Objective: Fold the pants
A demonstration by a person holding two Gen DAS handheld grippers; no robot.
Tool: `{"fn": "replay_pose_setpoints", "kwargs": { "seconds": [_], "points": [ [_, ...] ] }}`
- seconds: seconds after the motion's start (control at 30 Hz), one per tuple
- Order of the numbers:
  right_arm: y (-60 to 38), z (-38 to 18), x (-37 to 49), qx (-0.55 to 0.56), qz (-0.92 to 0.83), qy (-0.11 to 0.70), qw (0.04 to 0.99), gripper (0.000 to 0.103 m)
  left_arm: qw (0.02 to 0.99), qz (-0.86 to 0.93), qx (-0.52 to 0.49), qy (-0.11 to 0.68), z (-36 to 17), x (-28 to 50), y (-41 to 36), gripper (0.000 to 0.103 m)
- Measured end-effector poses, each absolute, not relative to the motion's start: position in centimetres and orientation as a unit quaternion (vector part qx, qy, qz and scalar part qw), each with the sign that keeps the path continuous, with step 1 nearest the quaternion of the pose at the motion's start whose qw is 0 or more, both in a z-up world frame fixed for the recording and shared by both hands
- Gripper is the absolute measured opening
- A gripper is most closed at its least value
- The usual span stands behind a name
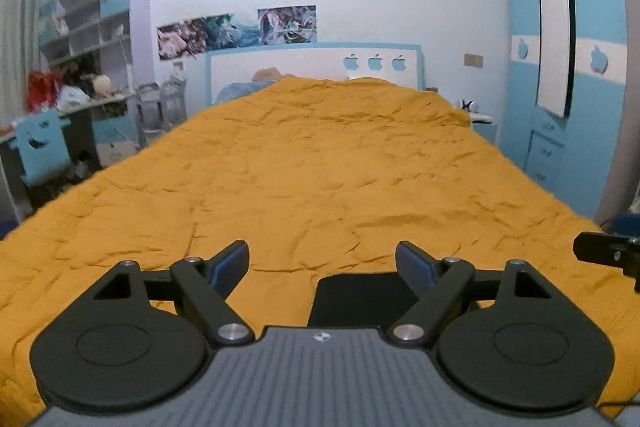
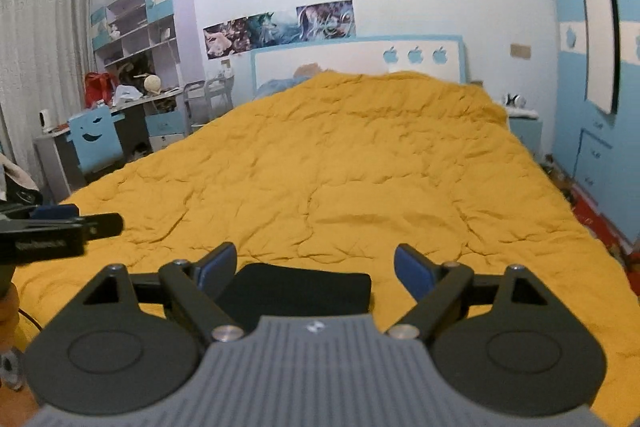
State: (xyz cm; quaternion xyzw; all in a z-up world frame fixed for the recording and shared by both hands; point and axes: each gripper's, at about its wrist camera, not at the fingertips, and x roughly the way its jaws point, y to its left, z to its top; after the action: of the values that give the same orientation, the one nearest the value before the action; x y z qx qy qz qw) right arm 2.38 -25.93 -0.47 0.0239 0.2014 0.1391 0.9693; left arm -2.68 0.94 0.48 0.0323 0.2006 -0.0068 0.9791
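The black pants (image 1: 360, 297) lie as a compact folded rectangle on the orange bedspread (image 1: 312, 167) near the bed's front edge; they also show in the right wrist view (image 2: 298, 293). My left gripper (image 1: 322, 261) is open and empty, raised above the bed just left of the pants. My right gripper (image 2: 314, 263) is open and empty, hovering above the pants. Part of the right gripper shows at the left view's right edge (image 1: 608, 253); the left gripper shows at the right view's left edge (image 2: 60, 233).
The bedspread (image 2: 360, 155) covers the whole bed up to a white and blue headboard (image 1: 312, 67). A cluttered desk with a blue chair (image 2: 96, 139) stands left. A blue wardrobe (image 1: 580, 67) and a nightstand (image 2: 524, 127) stand right.
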Motion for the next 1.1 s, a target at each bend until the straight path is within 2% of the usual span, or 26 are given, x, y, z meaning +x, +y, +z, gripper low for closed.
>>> {"fn": "replay_pose_setpoints", "kwargs": {
  "seconds": [0.27,0.67,1.1],
  "points": [
    [-24.0,-5.5,-1.6,-0.005,0.105,0.203,0.974,0.082,0.971,-0.02,0.016,0.238,-2.5,-4.7,-0.1,0.097],
    [-21.8,-10.0,-1.8,-0.029,0.106,0.281,0.953,0.082,0.954,-0.019,0.007,0.3,-5.9,-6.3,0.2,0.097],
    [-21.4,-10.9,-1.6,-0.014,0.113,0.301,0.947,0.082,0.945,-0.021,0.012,0.325,-6.9,-6.2,-0.3,0.097]
  ]
}}
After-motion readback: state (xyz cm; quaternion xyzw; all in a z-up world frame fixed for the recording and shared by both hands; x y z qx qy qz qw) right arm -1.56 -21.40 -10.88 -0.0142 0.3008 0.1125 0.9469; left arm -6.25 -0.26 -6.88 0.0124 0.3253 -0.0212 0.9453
